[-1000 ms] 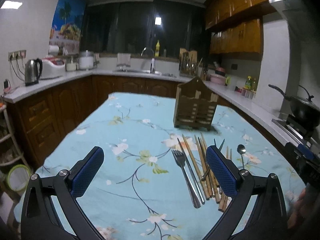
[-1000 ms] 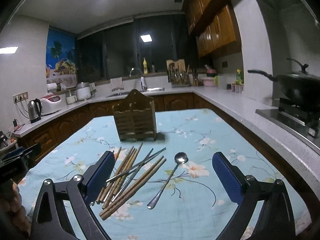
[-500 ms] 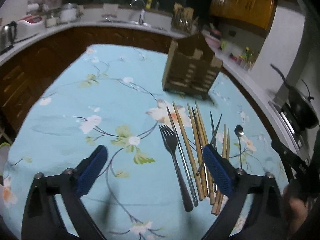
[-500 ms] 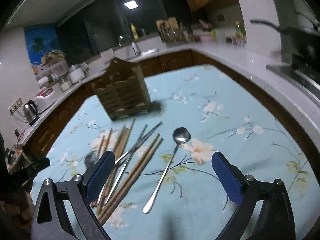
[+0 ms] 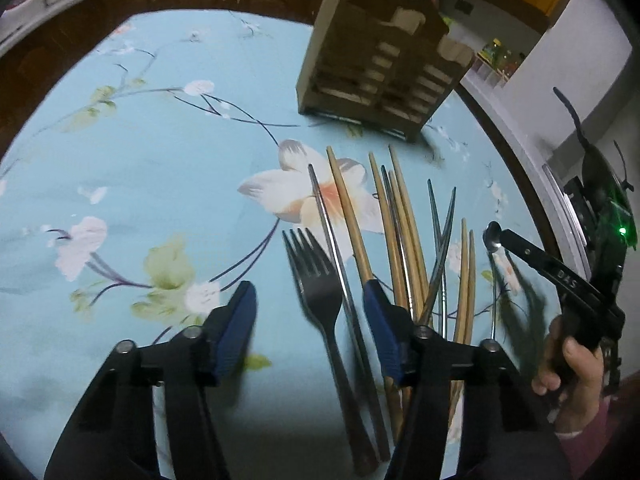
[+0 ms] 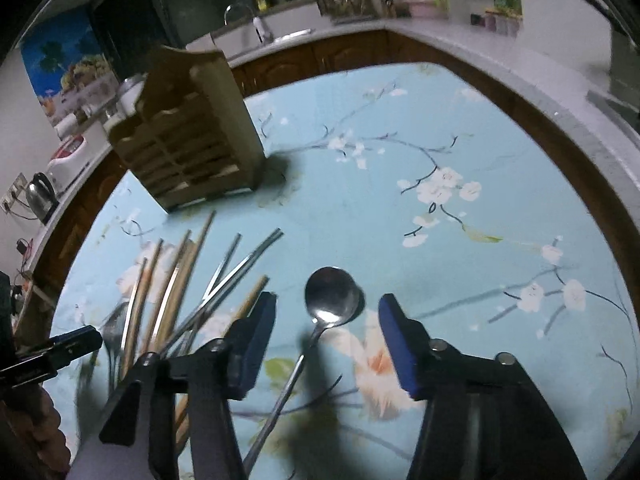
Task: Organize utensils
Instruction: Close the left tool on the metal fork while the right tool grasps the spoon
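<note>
A dark metal fork (image 5: 320,292) lies on the blue floral tablecloth (image 5: 160,168), between the blue pads of my open left gripper (image 5: 310,330). Beside it lie several wooden chopsticks (image 5: 400,232) and metal chopsticks (image 5: 440,240). A wooden utensil holder (image 5: 380,68) stands behind them. A metal spoon (image 6: 326,308) lies between the pads of my open right gripper (image 6: 326,336), just above the cloth. The chopstick pile (image 6: 180,280) and the holder (image 6: 192,136) sit to its left.
A kitchen counter with a sink tap (image 6: 256,24), a kettle (image 6: 40,196) and a rice cooker (image 6: 68,152) runs around the table. A black pan (image 5: 600,176) sits on the stove at right. The right gripper (image 5: 552,276) shows in the left wrist view.
Both grippers have dropped close to the table and tilted down. The left one now straddles the fork, the right one the spoon. Both jaws have narrowed but stay open.
</note>
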### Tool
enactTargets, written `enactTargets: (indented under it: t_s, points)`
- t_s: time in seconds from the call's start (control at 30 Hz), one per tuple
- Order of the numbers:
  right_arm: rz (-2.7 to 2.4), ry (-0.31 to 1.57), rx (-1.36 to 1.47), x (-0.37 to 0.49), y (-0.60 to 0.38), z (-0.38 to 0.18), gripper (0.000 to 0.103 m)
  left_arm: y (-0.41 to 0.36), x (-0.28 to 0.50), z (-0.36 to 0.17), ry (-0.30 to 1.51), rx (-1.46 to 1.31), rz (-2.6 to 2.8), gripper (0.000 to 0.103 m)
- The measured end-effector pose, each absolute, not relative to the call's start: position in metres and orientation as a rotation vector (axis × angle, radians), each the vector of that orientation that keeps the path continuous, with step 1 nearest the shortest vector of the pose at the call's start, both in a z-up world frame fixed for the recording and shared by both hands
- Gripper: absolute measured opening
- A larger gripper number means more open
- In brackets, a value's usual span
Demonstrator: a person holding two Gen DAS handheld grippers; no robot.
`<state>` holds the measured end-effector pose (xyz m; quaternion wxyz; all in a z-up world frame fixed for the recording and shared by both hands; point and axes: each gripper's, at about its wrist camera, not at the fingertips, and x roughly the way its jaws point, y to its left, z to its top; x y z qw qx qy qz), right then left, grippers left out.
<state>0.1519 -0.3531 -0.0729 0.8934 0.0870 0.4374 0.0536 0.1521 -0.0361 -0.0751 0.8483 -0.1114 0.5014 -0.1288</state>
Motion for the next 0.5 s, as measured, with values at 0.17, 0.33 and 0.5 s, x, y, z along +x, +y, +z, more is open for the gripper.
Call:
enactTargets:
  t_s: [0.17, 0.33, 0.5]
  points:
    - [0.138, 0.931, 0.18, 0.165, -0.357, -0.082, 0.046, -0.044, 0.162, -0.08, 1.067, -0.236, -0.303, 0.041]
    - [0.115, 0.927, 0.156, 0.168, -0.359, -0.082, 0.011, -0.047, 0.167, -0.084, 1.086, -0.275, -0.364, 0.018]
    - [0.132, 0.888, 0.199, 0.157, -0.362, -0.073, 0.002, -0.045, 0.165, -0.086, 1.079, -0.301, -0.378, 0.005]
